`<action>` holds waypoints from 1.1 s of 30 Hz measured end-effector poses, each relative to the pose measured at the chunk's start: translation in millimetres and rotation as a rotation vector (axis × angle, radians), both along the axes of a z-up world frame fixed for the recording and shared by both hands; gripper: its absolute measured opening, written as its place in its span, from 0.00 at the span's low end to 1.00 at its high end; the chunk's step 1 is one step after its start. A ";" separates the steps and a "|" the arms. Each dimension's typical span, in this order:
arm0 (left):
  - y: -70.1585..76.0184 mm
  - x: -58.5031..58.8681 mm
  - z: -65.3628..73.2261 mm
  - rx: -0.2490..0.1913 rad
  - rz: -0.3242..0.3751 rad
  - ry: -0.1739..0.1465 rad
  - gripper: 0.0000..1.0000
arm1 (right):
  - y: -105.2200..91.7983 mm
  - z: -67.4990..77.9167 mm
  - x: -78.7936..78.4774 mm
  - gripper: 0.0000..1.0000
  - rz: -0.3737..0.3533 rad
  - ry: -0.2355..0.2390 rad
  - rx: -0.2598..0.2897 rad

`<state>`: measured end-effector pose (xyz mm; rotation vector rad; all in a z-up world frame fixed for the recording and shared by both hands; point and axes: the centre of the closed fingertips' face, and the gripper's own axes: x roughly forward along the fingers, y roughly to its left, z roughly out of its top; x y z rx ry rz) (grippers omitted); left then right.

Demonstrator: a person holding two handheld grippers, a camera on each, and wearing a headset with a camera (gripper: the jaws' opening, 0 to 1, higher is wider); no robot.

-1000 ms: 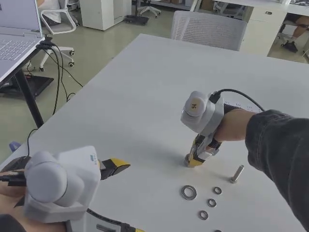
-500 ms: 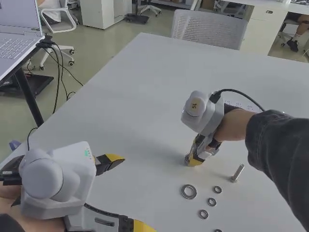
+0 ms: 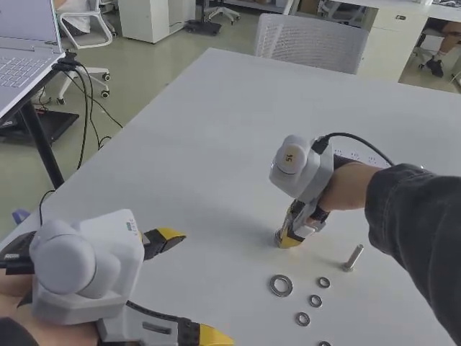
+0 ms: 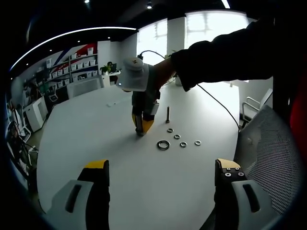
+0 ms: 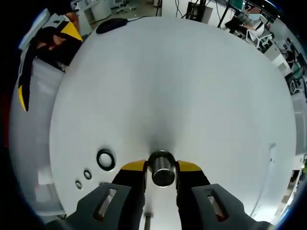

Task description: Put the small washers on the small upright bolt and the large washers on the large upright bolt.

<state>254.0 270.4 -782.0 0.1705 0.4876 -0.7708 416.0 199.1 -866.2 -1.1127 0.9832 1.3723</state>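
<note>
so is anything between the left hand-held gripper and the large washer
Nothing visible. Only bare table lies between the open left hand-held gripper and the large washer; the right hand-held gripper, holding the large bolt, stands beyond it.

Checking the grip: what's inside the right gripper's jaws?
A large bolt, seen end-on, clamped by the right gripper. Its shaft and foot are hidden by the jaws.

Left gripper (image 4: pixel 162 165): jaws wide apart at 6 o'clock, above white table (image 4: pixel 91 129). Right gripper (image 4: pixel 142 128): tips down on table, 12 o'clock of centre. Small upright bolt (image 4: pixel 168 114) just beside it, 3 o'clock side. Large washer (image 4: pixel 163 144) and four small washers (image 4: pixel 183 144) lie flat near bolt.
</note>
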 end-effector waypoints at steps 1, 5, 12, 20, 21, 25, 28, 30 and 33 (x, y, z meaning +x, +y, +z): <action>0.8 0.3 0.6 0.001 0.000 -0.001 0.91 | 0.2 -0.2 -0.1 0.24 -0.002 0.002 -0.001; 3.1 1.0 0.6 0.013 -0.002 -0.003 0.91 | -0.7 -1.2 -0.4 0.25 -0.004 0.004 -0.009; 0.3 0.0 -0.5 0.006 -0.010 0.003 0.90 | -0.6 0.8 -1.4 0.29 -0.010 0.006 0.001; -0.4 1.4 0.3 0.007 -0.015 0.002 0.90 | -3.8 8.7 0.5 0.37 -0.022 0.004 0.014; -1.1 1.4 0.5 0.007 -0.017 0.004 0.90 | -3.6 11.0 1.0 0.38 -0.025 0.003 0.020; -2.6 1.5 1.0 0.008 -0.024 0.004 0.90 | -4.5 16.3 1.2 0.41 -0.030 -0.004 0.029; -3.3 1.2 1.8 0.009 -0.028 0.002 0.90 | -6.5 22.2 0.7 0.42 -0.033 -0.007 0.035; -3.6 1.0 2.4 0.006 -0.028 0.002 0.90 | -8.1 26.6 1.4 0.43 -0.035 -0.018 0.039; -4.8 0.7 2.9 0.009 -0.034 0.001 0.90 | -9.7 35.1 1.2 0.44 -0.037 -0.032 0.052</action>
